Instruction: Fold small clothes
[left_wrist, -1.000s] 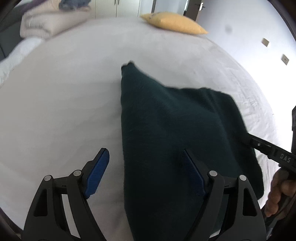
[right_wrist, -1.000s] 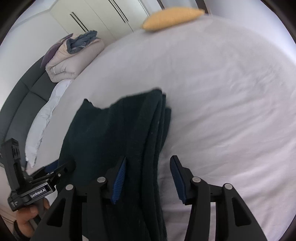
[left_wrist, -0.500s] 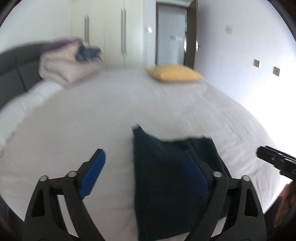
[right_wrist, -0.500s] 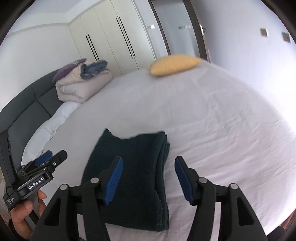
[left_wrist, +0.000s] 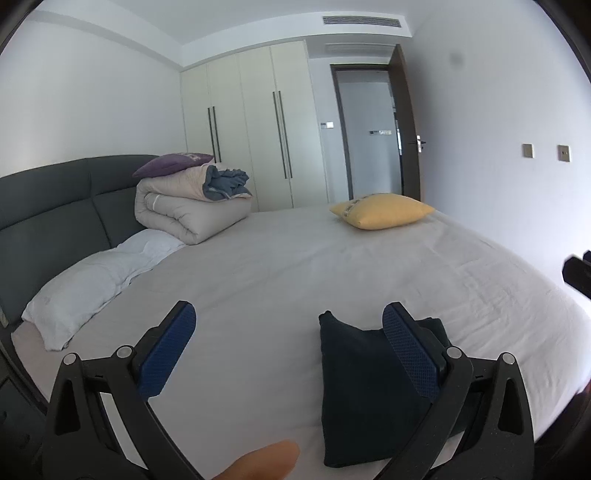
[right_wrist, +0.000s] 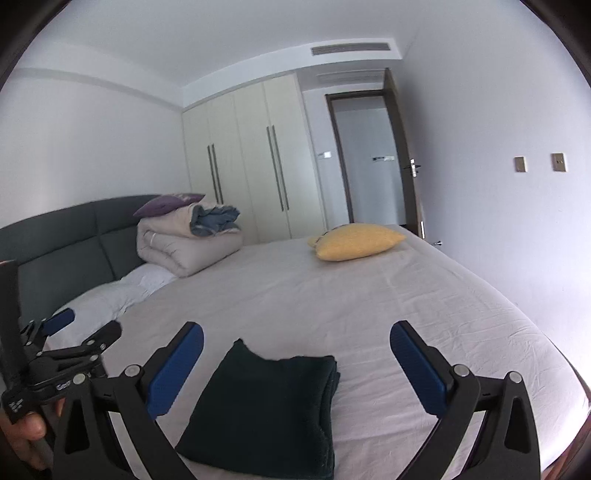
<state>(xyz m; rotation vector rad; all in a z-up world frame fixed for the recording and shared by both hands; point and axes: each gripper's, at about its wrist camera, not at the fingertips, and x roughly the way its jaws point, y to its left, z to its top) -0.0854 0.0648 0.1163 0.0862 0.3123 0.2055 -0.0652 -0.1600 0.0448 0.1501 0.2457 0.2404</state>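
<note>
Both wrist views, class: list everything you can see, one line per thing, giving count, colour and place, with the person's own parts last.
Folded dark green knitted garment: one, dark green, near edge of the bed.
Bed with pale sheet: one, off-white, fills the foreground.
Yellow cushion: one, yellow, far side of the bed.
Rolled beige duvet: one, beige, by the headboard.
Purple pillow: one, purple, on top of the duvet.
White pillow: one, white, along the headboard.
Grey padded headboard: one, dark grey, left.
Cream wardrobe: one, cream, back wall.
Doorway: one, dark frame, right of the wardrobe.
Left claw: one, black with blue pads, open, above the bed.
Right claw: one, black with blue pads, open, above the garment.
</note>
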